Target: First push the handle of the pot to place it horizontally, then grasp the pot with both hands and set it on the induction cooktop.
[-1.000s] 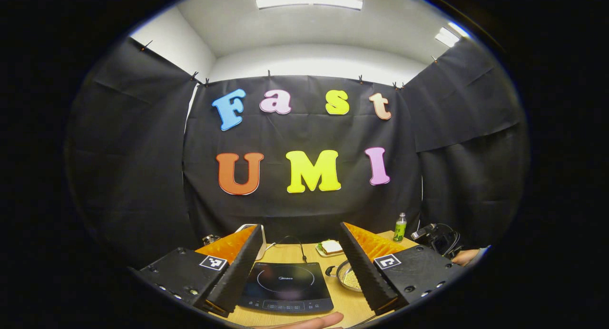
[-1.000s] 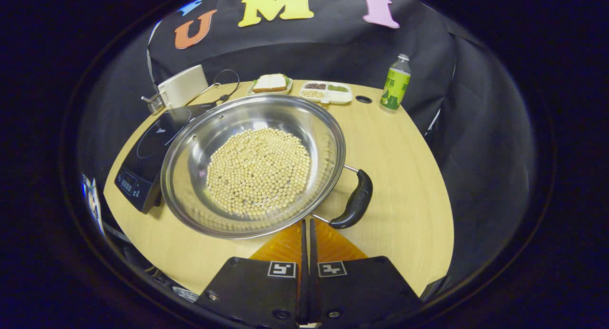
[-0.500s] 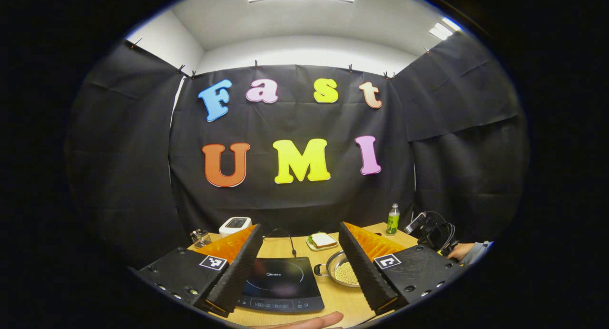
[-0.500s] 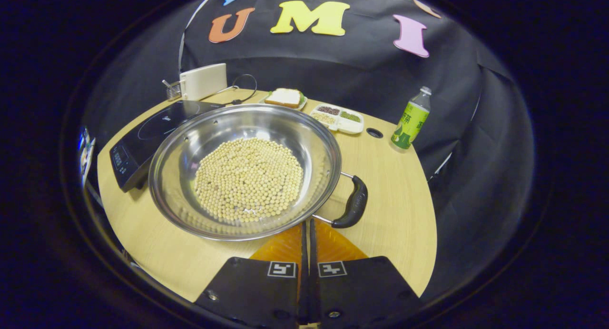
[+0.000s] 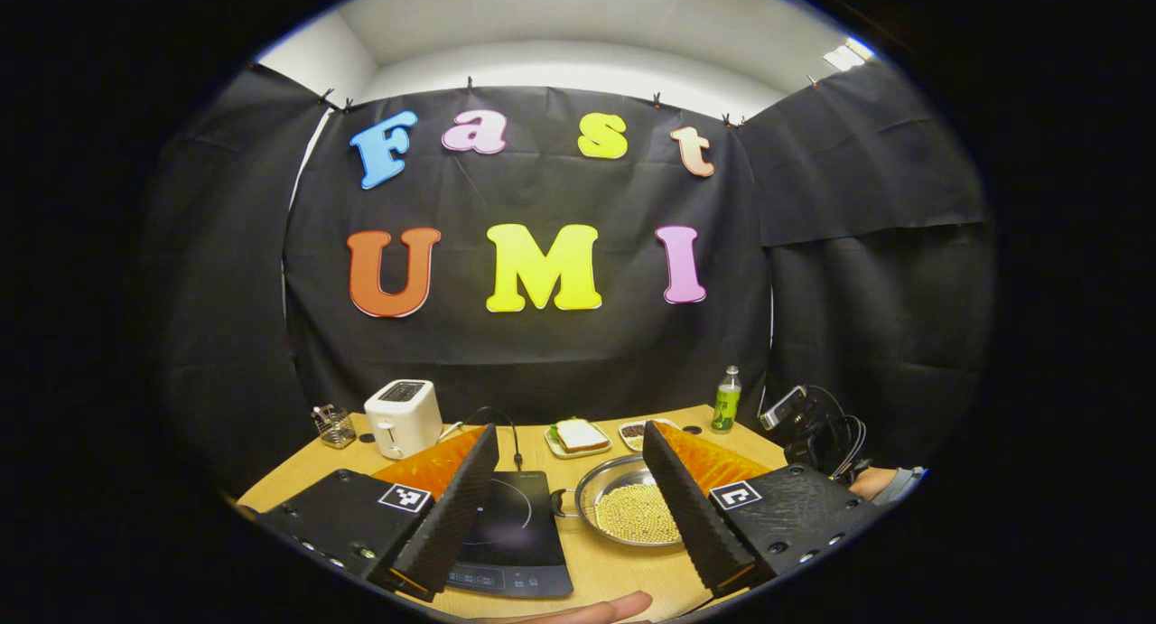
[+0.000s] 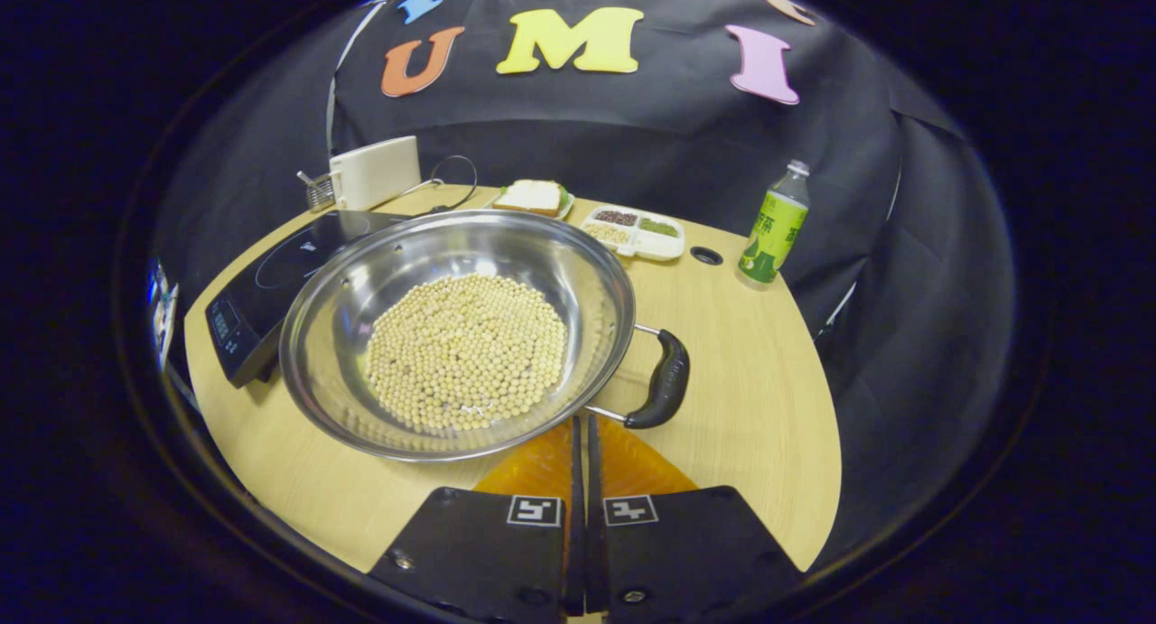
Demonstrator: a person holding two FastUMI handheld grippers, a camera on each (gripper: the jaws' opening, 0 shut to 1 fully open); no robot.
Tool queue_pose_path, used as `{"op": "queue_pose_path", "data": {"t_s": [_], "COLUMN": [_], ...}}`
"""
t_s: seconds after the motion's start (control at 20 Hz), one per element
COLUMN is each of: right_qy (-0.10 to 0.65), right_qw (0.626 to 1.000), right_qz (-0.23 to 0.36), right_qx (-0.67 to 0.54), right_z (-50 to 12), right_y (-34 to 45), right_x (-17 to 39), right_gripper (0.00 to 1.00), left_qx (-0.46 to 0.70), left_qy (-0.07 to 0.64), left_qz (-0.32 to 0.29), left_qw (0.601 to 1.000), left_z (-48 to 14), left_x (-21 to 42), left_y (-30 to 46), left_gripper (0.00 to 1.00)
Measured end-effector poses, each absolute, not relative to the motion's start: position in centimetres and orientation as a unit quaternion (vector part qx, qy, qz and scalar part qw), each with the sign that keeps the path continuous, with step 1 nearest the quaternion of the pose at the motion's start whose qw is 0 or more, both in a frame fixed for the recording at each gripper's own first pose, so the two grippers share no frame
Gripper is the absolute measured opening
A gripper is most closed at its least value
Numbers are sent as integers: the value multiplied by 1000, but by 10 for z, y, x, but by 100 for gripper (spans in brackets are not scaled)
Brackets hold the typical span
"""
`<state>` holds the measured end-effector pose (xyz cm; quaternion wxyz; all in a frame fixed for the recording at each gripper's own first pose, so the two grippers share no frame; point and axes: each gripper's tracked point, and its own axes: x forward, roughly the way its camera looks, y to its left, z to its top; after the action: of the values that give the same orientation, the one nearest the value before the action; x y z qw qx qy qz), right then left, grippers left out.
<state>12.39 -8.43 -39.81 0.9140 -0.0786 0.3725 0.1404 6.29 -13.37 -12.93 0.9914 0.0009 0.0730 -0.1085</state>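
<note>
Steel pot (image 6: 456,335) of beans sits beside the cooktop (image 6: 271,276); bare wooden bench (image 6: 750,398) lies rightward. Right tongs (image 6: 582,434) pressed together near its handle (image 6: 664,389); left tongs (image 5: 569,479) spread.

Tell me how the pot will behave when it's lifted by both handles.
The pot is steel, so probably rigid. The loose beans likely add weight and may slide if it tilts. The shiny rim looks slippery; the handle should grip better.
</note>
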Motion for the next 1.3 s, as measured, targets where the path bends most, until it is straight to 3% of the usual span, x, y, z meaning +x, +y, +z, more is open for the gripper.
{"op": "queue_pose_path", "data": {"t_s": [0.15, 0.35, 0.4, 0.45, 0.55, 0.7, 0.95, 1.3], "right_qy": [366, 326, 320, 314, 305, 291, 308, 346], "right_qw": [918, 940, 943, 945, 949, 953, 949, 936], "right_qz": [137, 85, 84, 81, 66, 81, 65, 41], "right_qx": [-74, -48, -46, -50, -50, -25, 14, 55], "right_z": [-393, -371, -366, -361, -355, -344, -345, -368], "right_y": [-85, -103, -103, -105, -113, -105, -112, -109], "right_x": [120, 125, 124, 124, 129, 134, 148, 172], "right_gripper": [5, 7, 11, 19, 25, 68, 93, 94], "left_qx": [-13, -12, -7, -4, 2, 4, -3, -11], "left_qy": [107, 137, 147, 158, 182, 218, 266, 340], "left_qz": [-112, -113, -110, -108, -110, -105, -115, -106], "left_qw": [988, 984, 983, 982, 977, 970, 957, 934], "left_z": [-160, -194, -203, -215, -236, -263, -296, -346], "left_x": [78, 101, 106, 111, 120, 127, 149, 179], "left_y": [-140, -140, -140, -140, -143, -145, -157, -162], "left_gripper": [96, 96, 96, 96, 95, 95, 96, 96]}}
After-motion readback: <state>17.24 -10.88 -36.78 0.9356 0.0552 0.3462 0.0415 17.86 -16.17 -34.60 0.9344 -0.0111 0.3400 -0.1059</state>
